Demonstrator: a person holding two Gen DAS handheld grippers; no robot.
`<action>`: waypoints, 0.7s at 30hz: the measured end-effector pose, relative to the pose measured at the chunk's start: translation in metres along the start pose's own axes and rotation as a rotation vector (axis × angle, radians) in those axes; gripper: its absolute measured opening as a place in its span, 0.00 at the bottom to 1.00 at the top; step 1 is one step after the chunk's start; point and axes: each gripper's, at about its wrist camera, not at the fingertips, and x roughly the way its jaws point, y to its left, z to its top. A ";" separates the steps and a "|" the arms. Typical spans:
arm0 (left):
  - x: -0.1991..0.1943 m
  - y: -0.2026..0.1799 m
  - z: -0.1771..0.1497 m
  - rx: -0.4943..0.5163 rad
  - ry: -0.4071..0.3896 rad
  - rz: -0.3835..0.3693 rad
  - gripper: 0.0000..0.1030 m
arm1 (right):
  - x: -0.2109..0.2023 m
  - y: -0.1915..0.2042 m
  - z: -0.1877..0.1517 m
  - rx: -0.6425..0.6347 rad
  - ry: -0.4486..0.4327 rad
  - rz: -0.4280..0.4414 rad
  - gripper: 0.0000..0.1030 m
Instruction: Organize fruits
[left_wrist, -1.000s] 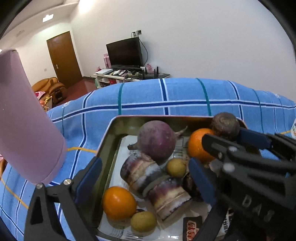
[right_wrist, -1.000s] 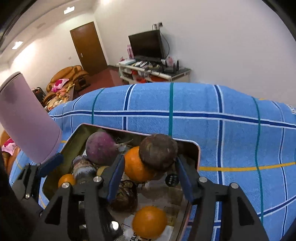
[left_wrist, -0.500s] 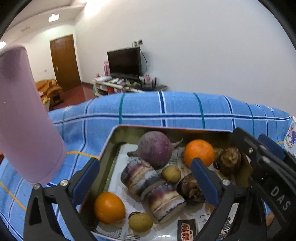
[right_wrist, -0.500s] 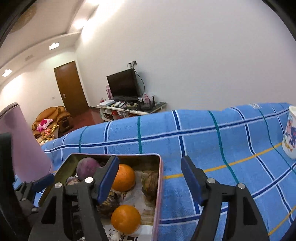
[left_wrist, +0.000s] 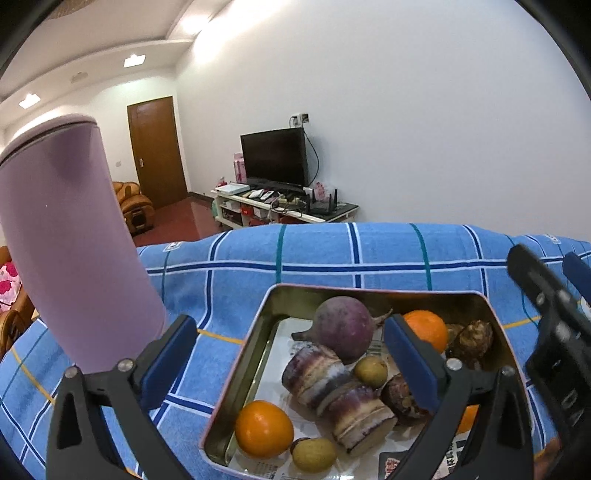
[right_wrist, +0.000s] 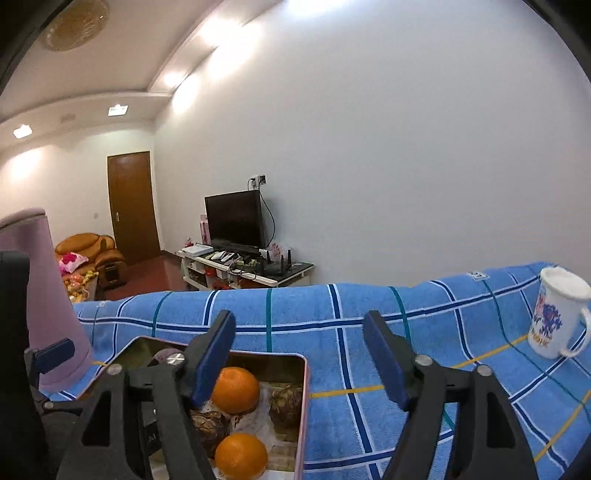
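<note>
A metal tin (left_wrist: 258, 328) on the blue checked cloth holds a purple beet (left_wrist: 345, 326), oranges (left_wrist: 264, 428), sugarcane pieces (left_wrist: 334, 391), small yellow fruits (left_wrist: 314, 452) and a brown knobbly tuber (left_wrist: 474, 338). My left gripper (left_wrist: 291, 358) is open and empty above the tin's left side. My right gripper (right_wrist: 303, 356) is open and empty, raised over the tin's right edge (right_wrist: 303, 406); oranges (right_wrist: 234, 389) and the tuber (right_wrist: 284, 404) lie below it.
A tall pink cylinder (left_wrist: 70, 243) stands left of the tin. A white printed mug (right_wrist: 559, 317) stands far right on the cloth. The right gripper's black body (left_wrist: 554, 332) crosses the left view's right edge. A TV stand and door are behind.
My right gripper let go of the brown tuber, which now lies in the tin's right side, then opened, rose and pulled back. My left gripper also tilted up.
</note>
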 end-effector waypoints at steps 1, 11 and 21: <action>0.001 0.000 0.000 0.003 0.006 0.002 1.00 | 0.002 0.003 0.000 -0.016 0.008 0.000 0.76; -0.011 0.000 -0.009 0.014 0.005 -0.003 1.00 | -0.001 0.006 -0.003 -0.041 0.008 0.027 0.76; -0.046 0.002 -0.022 0.011 -0.049 -0.010 1.00 | -0.025 0.005 -0.010 -0.032 -0.016 0.042 0.76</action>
